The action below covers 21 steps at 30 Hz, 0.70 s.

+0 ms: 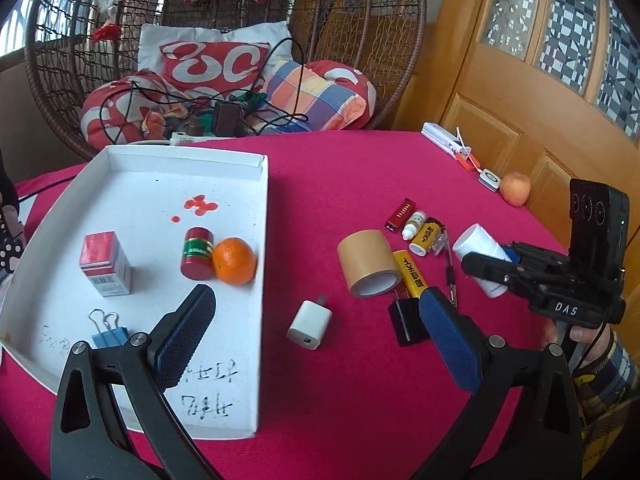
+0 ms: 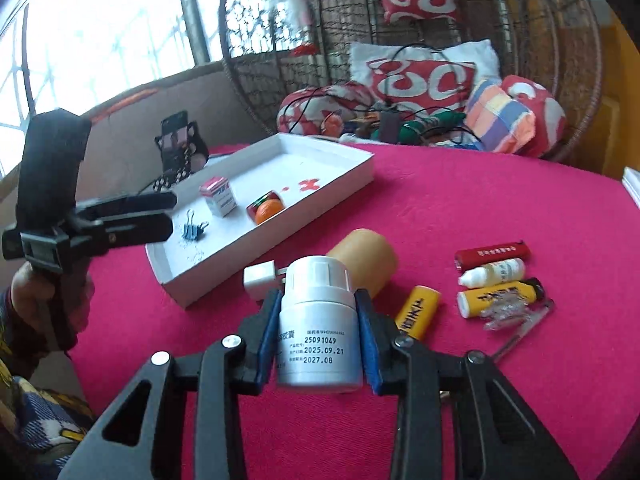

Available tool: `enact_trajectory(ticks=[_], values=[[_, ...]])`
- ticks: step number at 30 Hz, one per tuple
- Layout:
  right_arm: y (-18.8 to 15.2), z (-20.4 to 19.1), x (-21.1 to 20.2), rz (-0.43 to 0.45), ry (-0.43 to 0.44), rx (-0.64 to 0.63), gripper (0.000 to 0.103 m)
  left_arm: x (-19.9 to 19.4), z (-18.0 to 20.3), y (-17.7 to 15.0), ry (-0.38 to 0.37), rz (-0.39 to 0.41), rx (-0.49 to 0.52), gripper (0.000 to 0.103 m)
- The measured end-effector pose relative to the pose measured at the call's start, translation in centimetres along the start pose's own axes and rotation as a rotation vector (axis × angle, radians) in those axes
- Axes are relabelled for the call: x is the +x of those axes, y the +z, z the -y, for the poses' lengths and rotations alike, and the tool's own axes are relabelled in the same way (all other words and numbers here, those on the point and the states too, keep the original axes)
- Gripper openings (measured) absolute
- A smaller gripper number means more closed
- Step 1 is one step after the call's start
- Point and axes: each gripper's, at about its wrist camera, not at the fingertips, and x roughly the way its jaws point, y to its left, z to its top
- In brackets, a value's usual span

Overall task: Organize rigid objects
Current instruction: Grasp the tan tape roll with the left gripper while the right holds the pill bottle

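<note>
My right gripper is shut on a white pill bottle and holds it above the red tablecloth; both also show in the left wrist view, the gripper on the bottle. My left gripper is open and empty, over the white tray's right edge and a white charger plug. The tray holds a red-white box, a red can, an orange and a blue binder clip.
On the cloth right of the tray lie a brown tape roll, a yellow tube, a black binder clip, a small yellow bottle, a white dropper bottle, a red lighter and an apple. A wicker chair with cushions stands behind.
</note>
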Motion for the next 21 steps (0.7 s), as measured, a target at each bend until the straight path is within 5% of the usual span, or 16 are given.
enact_trajectory(ticks=[8,13,18,21], values=[[-0.4,6.0,-4.7,0.144,-0.095,0.242,0.036,7.0,5.4,2.6,0.059,-0.103,0.014,0.102],[-0.5,6.2,-5.4,0.171,-0.091,0.267,0.036,11.2,6.2,2.3,0.147,-0.176,0.089,0.073],[-0.9,6.5,-5.9,0.181,-0.083,0.276,0.036,13.6,5.6,1.0,0.112,-0.265,0.060,0.068],[-1.0,6.4,-5.7,0.182,-0.077,0.276,0.036,13.5,6.1,0.8,0.123,-0.233,0.103,0.053]])
